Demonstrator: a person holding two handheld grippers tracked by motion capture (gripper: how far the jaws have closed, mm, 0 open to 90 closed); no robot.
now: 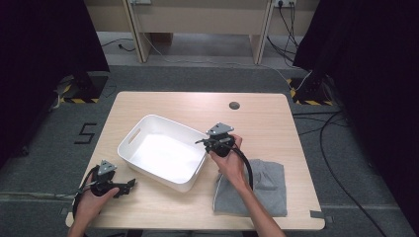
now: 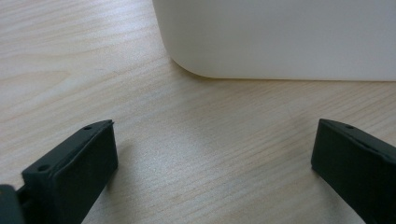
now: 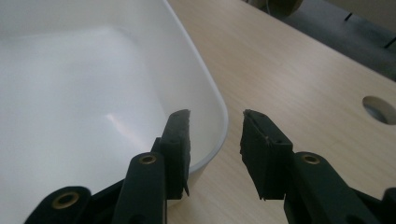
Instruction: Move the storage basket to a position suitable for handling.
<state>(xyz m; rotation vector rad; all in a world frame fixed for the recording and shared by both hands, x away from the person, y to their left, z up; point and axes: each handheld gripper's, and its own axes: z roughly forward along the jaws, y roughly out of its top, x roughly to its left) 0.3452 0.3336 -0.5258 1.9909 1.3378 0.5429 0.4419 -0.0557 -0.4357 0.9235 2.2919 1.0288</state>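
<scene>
A white plastic bin (image 1: 161, 175) stands empty in the middle of the wooden table (image 1: 163, 103). My right gripper (image 1: 202, 142) is at the bin's right corner. In the right gripper view its jaws (image 3: 215, 116) straddle the bin's rim (image 3: 223, 116), one inside and one outside, with a gap on both sides. A grey cloth (image 1: 269, 185) lies flat at the front right, partly under the right forearm. My left gripper (image 1: 131, 184) rests on the table at the front left, open, pointing at the bin. In the left gripper view its wide jaws (image 2: 215, 123) frame bare wood before the bin's wall (image 2: 280, 37).
A round cable hole (image 1: 234, 105) is in the table's far side, also seen as a hole (image 3: 380, 109) in the right gripper view. Cables run over the grey floor to the right of the table. Dark curtains hang at both sides.
</scene>
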